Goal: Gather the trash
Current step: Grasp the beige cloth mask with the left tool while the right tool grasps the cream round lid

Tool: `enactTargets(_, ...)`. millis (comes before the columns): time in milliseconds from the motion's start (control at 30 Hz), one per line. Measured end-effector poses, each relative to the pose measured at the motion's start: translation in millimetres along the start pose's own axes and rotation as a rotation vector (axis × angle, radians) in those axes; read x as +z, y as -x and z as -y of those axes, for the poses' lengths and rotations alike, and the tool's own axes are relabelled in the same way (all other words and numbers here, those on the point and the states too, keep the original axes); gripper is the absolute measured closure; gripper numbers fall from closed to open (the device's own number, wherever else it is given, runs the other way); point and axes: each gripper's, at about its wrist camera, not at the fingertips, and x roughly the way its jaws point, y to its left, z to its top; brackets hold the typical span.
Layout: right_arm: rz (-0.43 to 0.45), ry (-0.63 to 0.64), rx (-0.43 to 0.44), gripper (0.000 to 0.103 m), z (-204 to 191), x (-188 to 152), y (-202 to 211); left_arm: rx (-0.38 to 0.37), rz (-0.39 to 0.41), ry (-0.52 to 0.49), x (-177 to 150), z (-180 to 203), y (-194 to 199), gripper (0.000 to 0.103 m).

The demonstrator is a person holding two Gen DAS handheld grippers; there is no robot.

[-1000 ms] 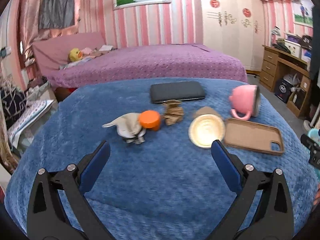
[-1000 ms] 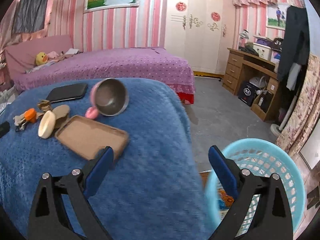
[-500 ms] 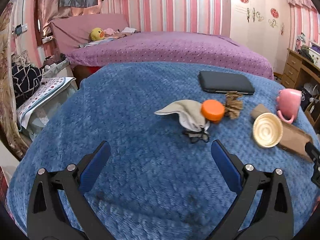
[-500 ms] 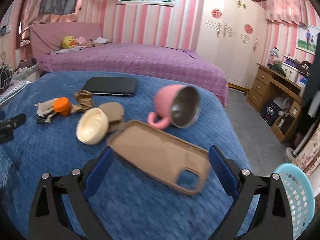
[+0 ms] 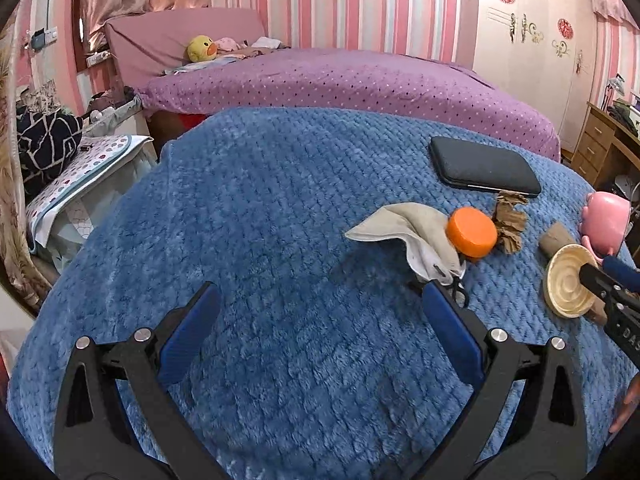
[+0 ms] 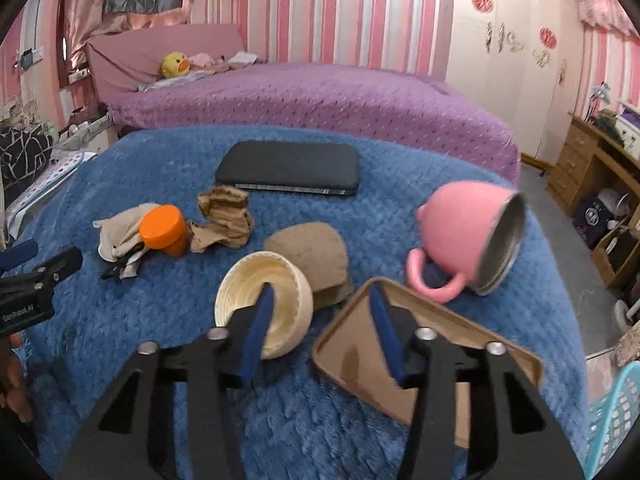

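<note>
On the blue blanket (image 5: 280, 208) we list: left gripper (image 5: 316, 308), jaws spread wide, empty, low over bare blanket; ahead to its right, a beige rag (image 5: 412, 232) touching an orange cap (image 5: 472, 232), crumpled brown paper (image 5: 510, 224) just beyond, and a black phone (image 5: 484, 168) farther off. Right gripper (image 6: 320, 312), jaws partly apart and holding nothing we can see, left fingertip (image 6: 264, 308) over the hollow of a cream bowl (image 6: 248, 292), right fingertip over the rim of a tan phone case (image 6: 400, 356). Just ahead, a brown pad (image 6: 312, 248); ahead-right, a pink mug (image 6: 464, 236) on its side. A blue basket (image 6: 612, 412) sits at the gripper's far lower right, off the blanket.
</note>
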Motion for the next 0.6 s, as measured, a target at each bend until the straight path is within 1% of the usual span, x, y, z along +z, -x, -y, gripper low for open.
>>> enactTargets(33, -0.013, -0.001, 0.021, 0.067, 0, -1, -4, -0.002, -0.003, -0.002, 1, 1, -1, 0.006)
enactTargets(67, -0.015, -0.001, 0.040, 0.072, 1, -1, -5, -0.006, -0.004, -0.004, 2, 2, -3, 0.006)
enactTargets(100, -0.013, -0.001, 0.059, 0.082, 1, -1, -5, -0.009, -0.004, -0.007, 3, 3, -4, 0.006)
enactTargets(133, -0.008, 0.003, 0.074, 0.087, 1, -1, -4, -0.011, -0.005, -0.012, 4, 6, -5, 0.006)
enactTargets(233, 0.019, 0.021, 0.081, 0.090, 4, -2, 1, -0.029, -0.013, -0.024, 5, 13, -8, 0.006)
enactTargets(300, 0.033, 0.001, 0.096, 0.092, 13, -3, 6, -0.044, -0.013, -0.031, 6, 20, -10, 0.006)
enactTargets(433, 0.047, -0.031, 0.087, 0.094, 33, -3, 13, -0.067, -0.003, -0.044, 9, 36, -11, 0.006)
enactTargets(467, 0.048, -0.041, 0.084, 0.094, 38, -4, 15, -0.078, -0.006, -0.047, 10, 40, -12, 0.007)
enactTargets(533, 0.045, -0.059, 0.078, 0.094, 48, -7, 17, -0.100, -0.016, -0.056, 11, 49, -16, 0.014)
enactTargets(567, 0.044, -0.066, 0.079, 0.094, 52, -9, 18, -0.105, -0.027, -0.064, 10, 53, -19, 0.020)
enactTargets(600, 0.043, -0.075, 0.078, 0.094, 57, -11, 19, -0.110, -0.039, -0.078, 9, 58, -22, 0.030)
